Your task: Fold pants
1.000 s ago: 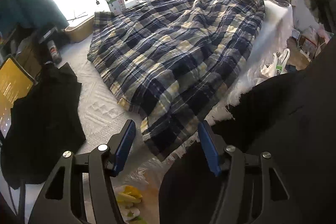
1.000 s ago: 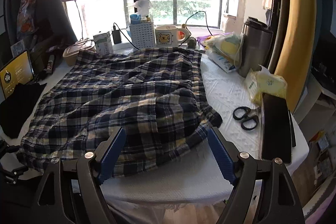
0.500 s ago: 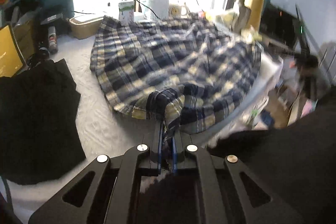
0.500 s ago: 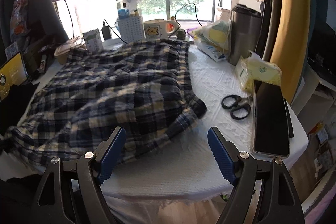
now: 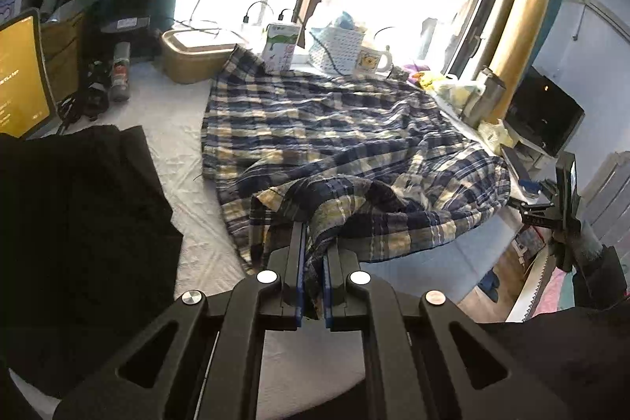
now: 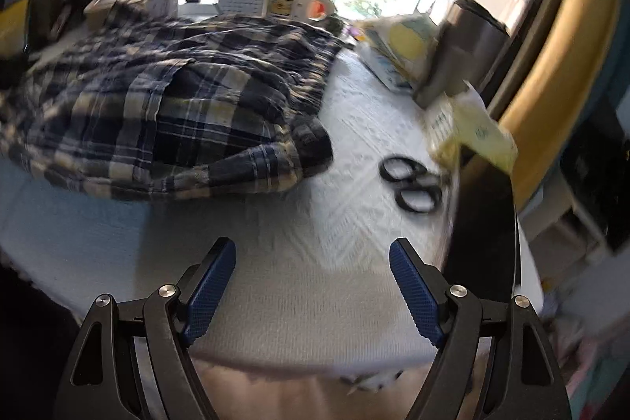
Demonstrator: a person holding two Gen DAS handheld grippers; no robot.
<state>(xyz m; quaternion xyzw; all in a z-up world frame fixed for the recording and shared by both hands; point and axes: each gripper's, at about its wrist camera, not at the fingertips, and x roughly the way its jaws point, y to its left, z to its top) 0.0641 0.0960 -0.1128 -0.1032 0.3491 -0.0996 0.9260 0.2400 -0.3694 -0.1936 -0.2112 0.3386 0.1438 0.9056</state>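
One pair of plaid pants (image 5: pixel 334 144) lies spread over the white table (image 6: pixel 307 262), its near edge bunched and pinched between the closed blue pads of the left gripper (image 5: pixel 313 262). The right gripper (image 6: pixel 313 286) hangs with jaws wide apart and empty over bare cloth, the pants ahead to its left. One pair of scissors (image 6: pixel 411 184) lies ahead to its right. A single black garment (image 5: pixel 78 223) lies left of the left gripper. Beyond the pants stand one mug (image 5: pixel 372 60) and one white basket (image 5: pixel 336 46), its contents unclear.

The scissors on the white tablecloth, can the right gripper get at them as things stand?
Probably yes. The right gripper is open and empty over bare tablecloth; the scissors lie ahead and slightly right, clear of the plaid pants, with only the dark phone close beside them.
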